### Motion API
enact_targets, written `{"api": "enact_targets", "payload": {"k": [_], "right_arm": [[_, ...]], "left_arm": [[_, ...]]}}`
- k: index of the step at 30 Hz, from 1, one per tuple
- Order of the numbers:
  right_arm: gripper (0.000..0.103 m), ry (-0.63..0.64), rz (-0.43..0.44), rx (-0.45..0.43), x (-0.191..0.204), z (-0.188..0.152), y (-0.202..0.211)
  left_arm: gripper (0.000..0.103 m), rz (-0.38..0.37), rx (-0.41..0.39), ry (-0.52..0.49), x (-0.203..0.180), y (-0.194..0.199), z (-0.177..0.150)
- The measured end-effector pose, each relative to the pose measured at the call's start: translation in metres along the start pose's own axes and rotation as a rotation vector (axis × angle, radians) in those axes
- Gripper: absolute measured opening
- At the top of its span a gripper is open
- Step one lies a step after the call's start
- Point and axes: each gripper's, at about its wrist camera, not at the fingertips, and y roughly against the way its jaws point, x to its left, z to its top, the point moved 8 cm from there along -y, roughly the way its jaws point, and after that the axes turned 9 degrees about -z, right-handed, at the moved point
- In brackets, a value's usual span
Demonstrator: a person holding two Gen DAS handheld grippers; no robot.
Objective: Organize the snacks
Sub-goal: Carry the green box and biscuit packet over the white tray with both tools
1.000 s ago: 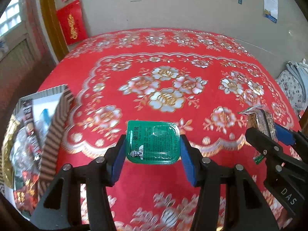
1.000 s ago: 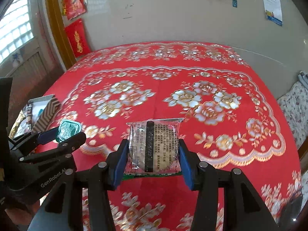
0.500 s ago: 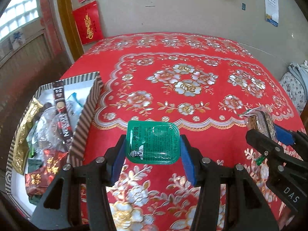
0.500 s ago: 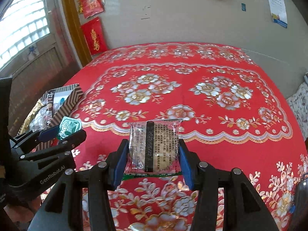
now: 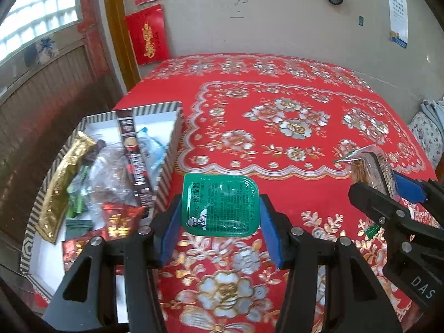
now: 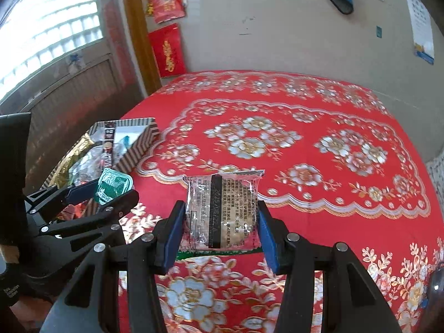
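Observation:
My left gripper (image 5: 220, 216) is shut on a green sauce tub (image 5: 220, 204) and holds it above the red tablecloth, just right of a striped snack box (image 5: 169, 149). The box holds several wrapped snacks, among them a gold packet (image 5: 62, 183) and a dark stick sachet (image 5: 133, 155). My right gripper (image 6: 220, 223) is shut on a clear-wrapped biscuit pack (image 6: 222, 213), held above the cloth to the right. In the right wrist view the left gripper (image 6: 111, 191) with the green tub (image 6: 112, 184) shows at the left, beside the box (image 6: 136, 144).
The table carries a red floral tablecloth (image 5: 291, 127) that runs to a beige wall behind. A wooden door frame (image 5: 116, 27) and red paper decorations (image 5: 147, 34) stand at the back left. The box sits at the table's left edge.
Both grippers have pulled back and swung left with their loads. The snack box has come further into view and now lies close beside the left gripper.

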Motion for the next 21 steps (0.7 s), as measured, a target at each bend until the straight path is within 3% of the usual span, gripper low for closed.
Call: {"api": "enact_targets", "payload": {"k": [21], "right_arm": [[0.050,0.147,0.117,-0.018,0.097,0.019,0.006]], "left_arm": [[0.055,0.085,-0.043,0.110,0.087,0.041,-0.009]]}}
